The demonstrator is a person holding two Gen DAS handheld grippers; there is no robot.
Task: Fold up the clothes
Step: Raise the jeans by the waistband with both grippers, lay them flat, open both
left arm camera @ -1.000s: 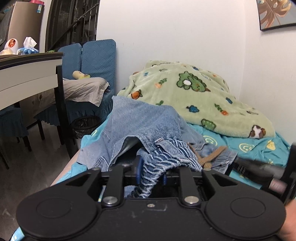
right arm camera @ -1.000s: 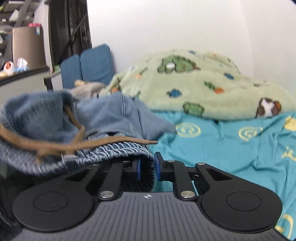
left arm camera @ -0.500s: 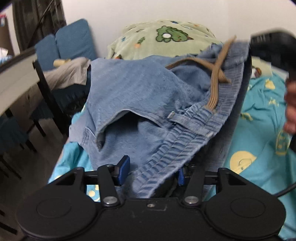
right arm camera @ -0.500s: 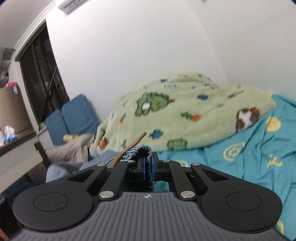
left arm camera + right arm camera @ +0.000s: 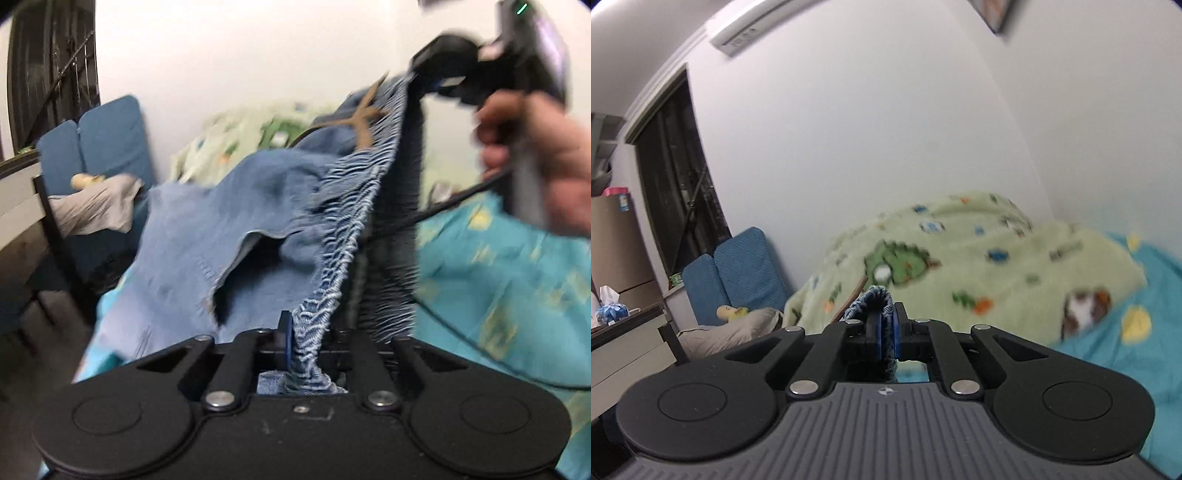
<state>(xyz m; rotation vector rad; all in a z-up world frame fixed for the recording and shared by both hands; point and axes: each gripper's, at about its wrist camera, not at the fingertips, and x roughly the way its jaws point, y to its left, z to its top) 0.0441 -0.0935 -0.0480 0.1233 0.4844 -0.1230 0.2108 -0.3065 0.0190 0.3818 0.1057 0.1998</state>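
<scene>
I am working in a home bedroom. I am facing a bed [image 5: 1115, 354] carrying a cartoon blanket [image 5: 960, 266], blue cushions [image 5: 738, 277] leaning nearby.

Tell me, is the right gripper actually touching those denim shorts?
Touching. The right wrist view shows the right gripper with blue pads pinching the denim shorts waistband.

Blue denim shorts [image 5: 207, 236] with a ribbed elastic waistband [image 5: 354, 206] and a brown drawstring [image 5: 364, 118] are held up above the bed, the waistband stretched diagonally, near-left to far-right.
</scene>
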